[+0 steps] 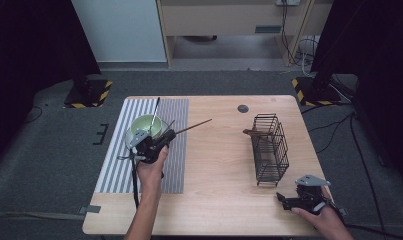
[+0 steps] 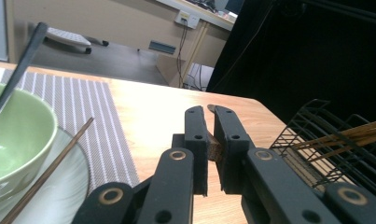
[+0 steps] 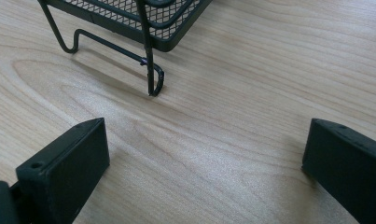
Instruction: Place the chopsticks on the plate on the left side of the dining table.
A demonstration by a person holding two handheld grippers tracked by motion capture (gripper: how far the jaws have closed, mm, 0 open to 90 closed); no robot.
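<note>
A brown chopstick (image 1: 191, 126) is held in the left claw (image 1: 164, 137), which is squeezed shut on one end of it. In the left gripper view, the brown end of the stick is seen pinched between the two black jaws. The rest of the stick is pointed out from the claw toward the wire basket (image 1: 269, 149), but it is well apart from the basket. The claw is held just beside the green bowl (image 1: 145, 127), on the side nearer the basket. The bowl is set on a white plate (image 1: 130, 142), on the striped mat (image 1: 176, 165) at the left part of the bench (image 1: 219, 165).

A dark spoon (image 1: 154, 114) is left leaning in the bowl. Another chopstick (image 2: 48, 170) is seen lying across the plate next to the bowl.

Some brown sticks (image 1: 254, 133) are already lying in the basket, so part of the job looks done. It seems the held chopstick is yet to be carried over and dropped in, and the one on the plate is left to be picked up after that.

The right claw (image 1: 295, 201) is rested on the bench near the basket's front. Its jaws are wide open and nothing is held.
</note>
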